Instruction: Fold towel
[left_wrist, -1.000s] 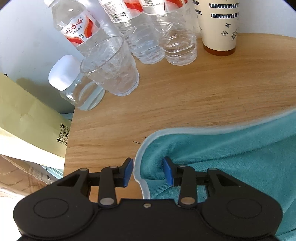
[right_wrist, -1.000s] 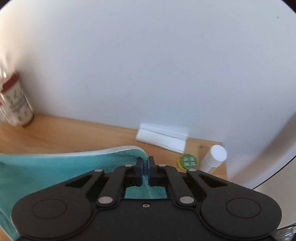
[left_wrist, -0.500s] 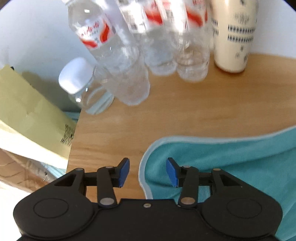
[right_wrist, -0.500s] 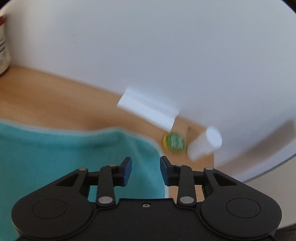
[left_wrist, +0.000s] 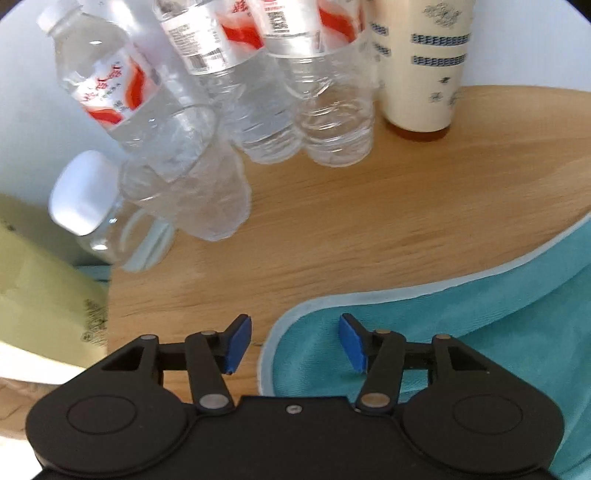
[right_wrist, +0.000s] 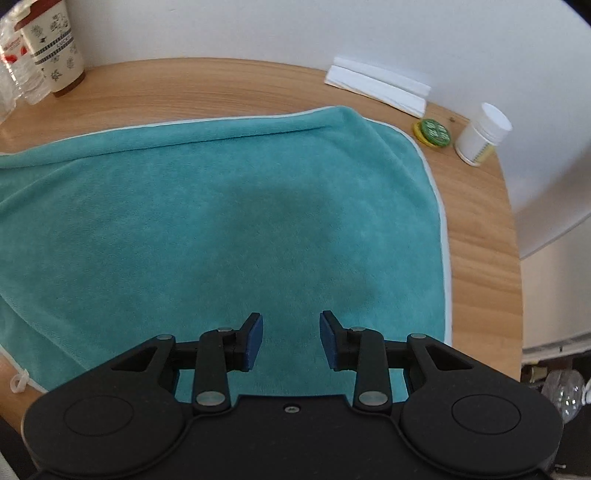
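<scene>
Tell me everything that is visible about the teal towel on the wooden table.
The towel is teal, of soft plush cloth, with a thin pale blue-white trim along its edges and rounded corners. It lies spread on the round wooden table, mostly flat. A second layer shows along the far edge, so it looks folded over once. A small white loop hangs at its near left corner. Both tools, the left tool and the right tool, are open above it, gripping nothing.

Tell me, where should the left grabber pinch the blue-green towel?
Probably at the rounded corner of the towel, which lies flat on the table between the open fingers of the left gripper. Come in low from the table's bare side, so one finger slides under the pale hem.
</scene>
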